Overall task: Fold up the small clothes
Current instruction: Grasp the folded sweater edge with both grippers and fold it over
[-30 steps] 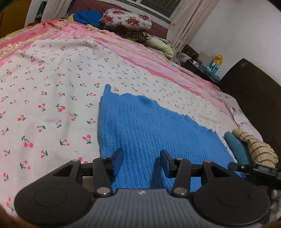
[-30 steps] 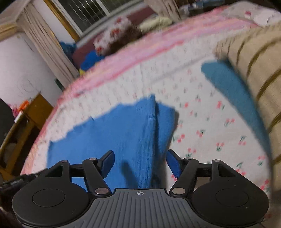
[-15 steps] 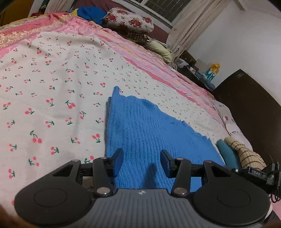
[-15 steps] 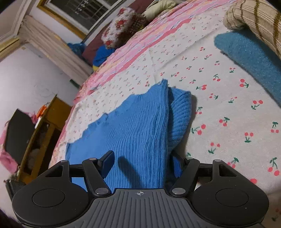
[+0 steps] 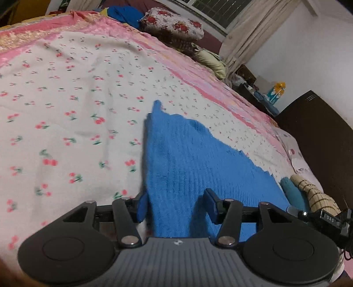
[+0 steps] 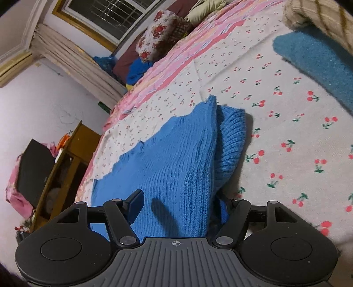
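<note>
Our left gripper (image 5: 176, 204) has its fingers spread apart, straddling the near left edge of the bright blue ribbed knit sweater (image 5: 198, 163); one blue pad (image 5: 142, 206) sits over the sheet just beside that edge, the other over the knit. Our right gripper (image 6: 179, 206) is likewise released and wide, its jaws on either side of the sweater's near right edge, where a folded sleeve (image 6: 231, 143) lies tucked under the body. The sweater lies flat on the white cherry-print bedsheet (image 5: 66, 114) with a pink striped border. Near its right side sit a folded teal cloth (image 6: 315, 59) and a beige striped knit (image 6: 317, 15). A floral red-and-white pillow (image 5: 174, 24) rests at the far end.
</note>
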The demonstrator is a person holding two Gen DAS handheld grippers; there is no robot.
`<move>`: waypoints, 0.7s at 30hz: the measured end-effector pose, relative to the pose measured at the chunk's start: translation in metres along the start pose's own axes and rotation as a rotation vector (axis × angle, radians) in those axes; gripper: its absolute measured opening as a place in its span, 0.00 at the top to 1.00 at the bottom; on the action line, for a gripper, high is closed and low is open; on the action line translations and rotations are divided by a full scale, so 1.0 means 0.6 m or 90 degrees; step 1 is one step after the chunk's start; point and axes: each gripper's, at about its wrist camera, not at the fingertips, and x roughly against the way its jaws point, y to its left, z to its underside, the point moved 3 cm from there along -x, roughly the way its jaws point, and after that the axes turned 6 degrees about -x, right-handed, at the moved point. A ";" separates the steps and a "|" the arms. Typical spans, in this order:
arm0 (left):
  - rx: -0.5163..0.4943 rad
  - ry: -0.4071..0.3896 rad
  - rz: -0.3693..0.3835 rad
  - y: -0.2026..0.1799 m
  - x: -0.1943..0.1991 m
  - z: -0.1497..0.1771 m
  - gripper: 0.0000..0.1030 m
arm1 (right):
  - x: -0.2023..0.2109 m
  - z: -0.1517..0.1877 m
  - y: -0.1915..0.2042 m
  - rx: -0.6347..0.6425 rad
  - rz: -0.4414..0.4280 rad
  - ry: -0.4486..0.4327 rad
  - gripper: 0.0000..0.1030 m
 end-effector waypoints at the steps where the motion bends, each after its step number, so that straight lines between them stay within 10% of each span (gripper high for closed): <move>1: 0.001 0.000 0.005 -0.002 -0.006 -0.003 0.42 | -0.003 -0.001 0.001 0.001 -0.003 0.003 0.35; 6: 0.012 0.013 0.022 -0.009 -0.034 -0.015 0.42 | -0.017 -0.011 -0.006 -0.028 -0.028 0.005 0.35; 12: 0.029 0.034 0.060 -0.020 -0.032 -0.008 0.77 | -0.037 -0.013 -0.004 -0.050 -0.010 0.024 0.74; 21: 0.048 0.020 0.103 -0.033 0.038 0.023 0.82 | 0.022 0.012 0.018 -0.047 -0.045 0.045 0.78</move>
